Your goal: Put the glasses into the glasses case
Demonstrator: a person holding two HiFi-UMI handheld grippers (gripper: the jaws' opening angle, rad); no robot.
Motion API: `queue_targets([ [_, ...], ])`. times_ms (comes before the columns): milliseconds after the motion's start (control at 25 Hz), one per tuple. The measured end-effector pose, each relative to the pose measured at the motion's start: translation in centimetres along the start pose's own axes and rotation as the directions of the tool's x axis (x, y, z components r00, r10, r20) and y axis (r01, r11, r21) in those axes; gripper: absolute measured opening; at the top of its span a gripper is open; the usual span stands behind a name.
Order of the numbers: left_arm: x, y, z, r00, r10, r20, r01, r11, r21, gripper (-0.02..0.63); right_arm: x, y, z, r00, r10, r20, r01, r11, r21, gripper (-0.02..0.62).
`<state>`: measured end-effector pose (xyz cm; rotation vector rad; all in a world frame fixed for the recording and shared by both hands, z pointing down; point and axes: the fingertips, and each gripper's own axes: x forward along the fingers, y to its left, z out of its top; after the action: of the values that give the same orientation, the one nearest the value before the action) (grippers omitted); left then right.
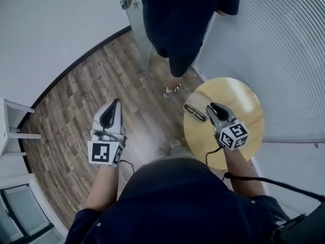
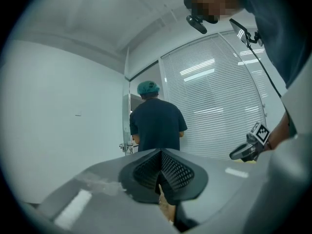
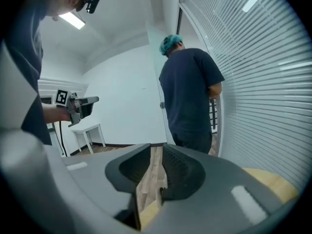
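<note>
- The wood-plank floor fills the middle of the head view. A white wall bounds it on the left and slatted blinds on the right. The widest bare stretch lies ahead of the left claw.
- A second person in dark clothes stands at the far end of that strip with their back turned. They are beside the edge of a door and near the far rim of the bench.
- The round wooden bench sits close against the blinds on the right, and its left rim curves out over the floor.
- A white side table stands by the left wall, well apart from both claws.
- The left claw reaches out over bare floor on a bare forearm. It points ahead with its marker cube toward the wearer. Its jaws meet at the tips with nothing between them.
- The right claw reaches over the bench's left half, angled ahead and slightly left. Its jaws stand a narrow slit apart and grip nothing; only floor and bench edge show through.
- The glasses lie on the bench by its left rim, just beside the right claw's tips, on their left.
</note>
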<state>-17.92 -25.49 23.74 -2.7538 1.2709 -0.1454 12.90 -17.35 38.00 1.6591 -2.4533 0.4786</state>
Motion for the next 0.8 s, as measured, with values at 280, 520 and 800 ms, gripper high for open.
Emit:
queue_targets([
  [280,-0.7,-0.6,0.8,1.0,-0.012,0.006,0.012,1.0,-0.011,0.003,-2.2,-0.5,2.0,0.994,-0.056,0.093,0.05,0.996,0.068,0.049],
  [520,-2.5,0.5,0.8,0.999,0.034,0.004,-0.034,0.999,-0.009,0.003,-1.9,0.4,2.3,0.991,-0.049,0.123,0.042,0.997,0.059,0.009],
  [800,-3.6,1.4,4.5,0.998,0.056,0.034,-0.056,0.998,-0.024,0.003,-3.1,2.2,5.9,0.99,-0.031,0.134,0.026,0.999,0.042,0.009],
])
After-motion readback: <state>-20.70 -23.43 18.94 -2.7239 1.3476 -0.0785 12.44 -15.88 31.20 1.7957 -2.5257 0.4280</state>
